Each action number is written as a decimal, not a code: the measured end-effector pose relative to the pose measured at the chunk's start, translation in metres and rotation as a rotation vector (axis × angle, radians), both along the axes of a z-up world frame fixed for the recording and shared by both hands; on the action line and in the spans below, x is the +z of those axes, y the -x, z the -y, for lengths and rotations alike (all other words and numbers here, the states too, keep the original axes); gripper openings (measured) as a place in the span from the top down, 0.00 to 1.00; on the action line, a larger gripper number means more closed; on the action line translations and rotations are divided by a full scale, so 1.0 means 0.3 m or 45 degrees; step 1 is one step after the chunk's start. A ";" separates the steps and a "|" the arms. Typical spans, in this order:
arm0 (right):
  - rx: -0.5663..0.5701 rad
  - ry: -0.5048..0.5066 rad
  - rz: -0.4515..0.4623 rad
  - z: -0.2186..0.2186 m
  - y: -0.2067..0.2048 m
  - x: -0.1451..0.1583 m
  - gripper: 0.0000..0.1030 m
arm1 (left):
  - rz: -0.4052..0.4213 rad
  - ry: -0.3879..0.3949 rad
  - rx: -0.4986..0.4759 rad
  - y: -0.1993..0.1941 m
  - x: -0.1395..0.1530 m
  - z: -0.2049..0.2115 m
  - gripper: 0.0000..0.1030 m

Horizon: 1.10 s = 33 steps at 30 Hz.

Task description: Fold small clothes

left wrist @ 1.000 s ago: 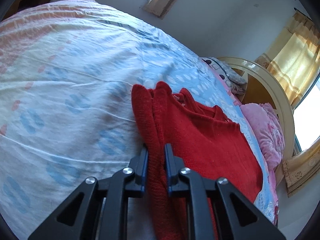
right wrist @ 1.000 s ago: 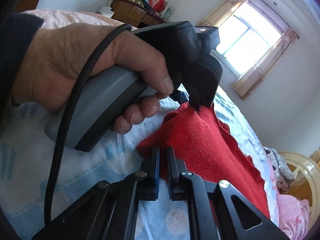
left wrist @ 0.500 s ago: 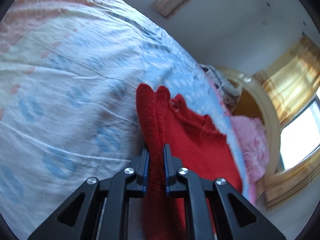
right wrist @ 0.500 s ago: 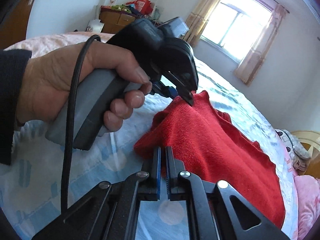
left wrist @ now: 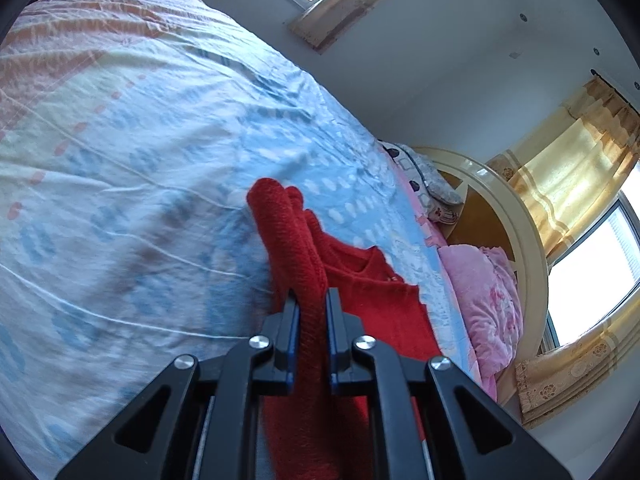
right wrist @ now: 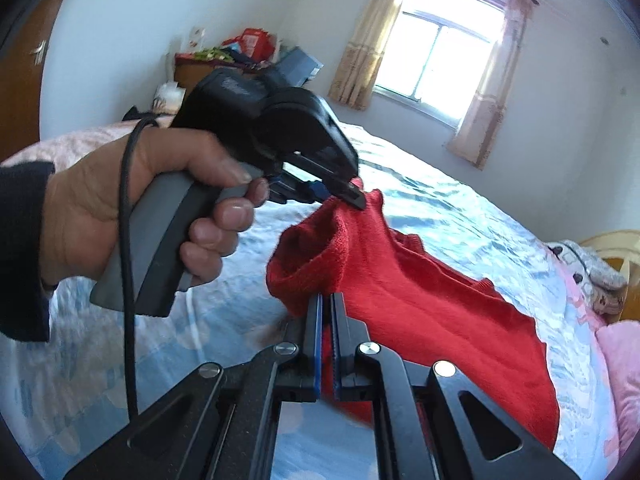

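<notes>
The red sweater (right wrist: 404, 300) is being pinched by both grippers above the bed sheet (left wrist: 132, 168). A thick fold is being squeezed by the left gripper (left wrist: 309, 304). A thin edge is being clamped by the right gripper (right wrist: 326, 308), its jaws almost together.

Left gripper (left wrist: 311, 300) clamped on red sweater (left wrist: 296, 240) above bedsheet (left wrist: 140, 140).

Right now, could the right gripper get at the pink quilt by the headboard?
Probably not: the right gripper is shut on the red sweater, as is the left gripper, and the pink quilt lies beyond the sweater; it would have to let go first.
</notes>
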State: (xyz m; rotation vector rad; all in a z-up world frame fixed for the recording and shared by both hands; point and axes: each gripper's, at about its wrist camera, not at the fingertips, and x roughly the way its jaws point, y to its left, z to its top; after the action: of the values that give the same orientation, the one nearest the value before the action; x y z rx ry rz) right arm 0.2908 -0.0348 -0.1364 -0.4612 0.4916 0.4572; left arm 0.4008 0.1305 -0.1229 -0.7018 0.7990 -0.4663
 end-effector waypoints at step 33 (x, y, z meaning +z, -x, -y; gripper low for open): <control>-0.264 -0.228 0.065 0.411 -0.036 0.131 0.98 | 0.165 -0.151 -0.181 -0.084 0.238 0.442 0.89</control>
State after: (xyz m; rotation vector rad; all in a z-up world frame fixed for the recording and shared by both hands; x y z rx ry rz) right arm 0.3018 -0.1580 -0.0972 -0.2456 0.4397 0.2855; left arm 0.4261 -0.0023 -0.0516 -0.5015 0.7508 -0.5820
